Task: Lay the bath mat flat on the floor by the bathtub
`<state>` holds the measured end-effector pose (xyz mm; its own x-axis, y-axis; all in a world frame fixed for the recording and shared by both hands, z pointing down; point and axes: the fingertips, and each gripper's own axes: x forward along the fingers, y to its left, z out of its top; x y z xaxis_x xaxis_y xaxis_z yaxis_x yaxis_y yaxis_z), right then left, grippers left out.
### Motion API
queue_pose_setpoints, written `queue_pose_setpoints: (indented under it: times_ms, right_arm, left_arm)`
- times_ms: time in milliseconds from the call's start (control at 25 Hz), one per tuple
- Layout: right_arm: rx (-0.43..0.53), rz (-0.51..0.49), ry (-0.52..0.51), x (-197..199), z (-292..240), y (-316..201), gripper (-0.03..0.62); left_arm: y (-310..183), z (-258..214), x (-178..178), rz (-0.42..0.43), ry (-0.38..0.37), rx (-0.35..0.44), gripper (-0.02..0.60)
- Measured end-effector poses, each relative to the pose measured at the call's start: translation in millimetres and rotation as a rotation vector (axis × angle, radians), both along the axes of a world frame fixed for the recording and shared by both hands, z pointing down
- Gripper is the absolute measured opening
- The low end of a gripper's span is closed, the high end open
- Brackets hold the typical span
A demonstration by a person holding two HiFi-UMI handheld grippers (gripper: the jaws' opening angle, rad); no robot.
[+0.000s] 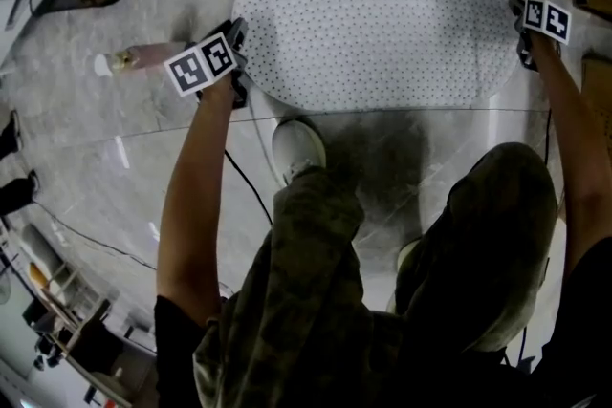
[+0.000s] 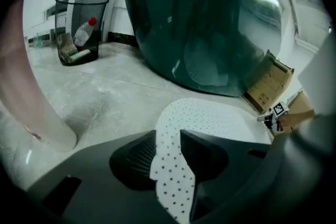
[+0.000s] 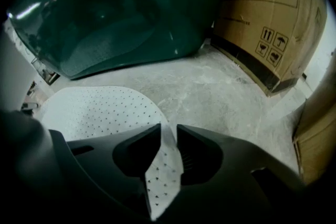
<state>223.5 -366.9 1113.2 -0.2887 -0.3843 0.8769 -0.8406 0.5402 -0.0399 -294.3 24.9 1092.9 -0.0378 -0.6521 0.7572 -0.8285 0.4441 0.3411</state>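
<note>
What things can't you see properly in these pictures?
Both gripper views: the bathtub loses its top at the picture's edge.
Left gripper view: the bottle in the bin is too small to read its label.
Right gripper view: the writing on the box is too small.
Head view: the other shoe is mostly hidden by the leg.

I am leaning over the bath mat (image 1: 373,19), which is lying spread on the grey floor (image 1: 115,139) — oval, white, dotted. My left gripper (image 1: 241,62) is sitting at its left edge, my right gripper (image 1: 523,35) at its right edge. My white shoe (image 1: 298,148) is standing just beside the mat's near edge — my knees in camouflage trousers (image 1: 316,282) are bending below it.
</note>
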Motion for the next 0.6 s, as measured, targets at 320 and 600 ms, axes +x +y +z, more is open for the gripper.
queue_pose_setpoints:
  times_ms: [320,600]
  right_arm:
    - [0.182,-0.197,-0.021,-45,-31,20,0.199]
    - [0.001,-0.186,-0.191,-46,13,81,0.055]
  left_arm:
    - [7,-18,0,0.027,-0.066,0.02,0.193]
    - [0,4,56,0.081,0.018,0.024,0.19]
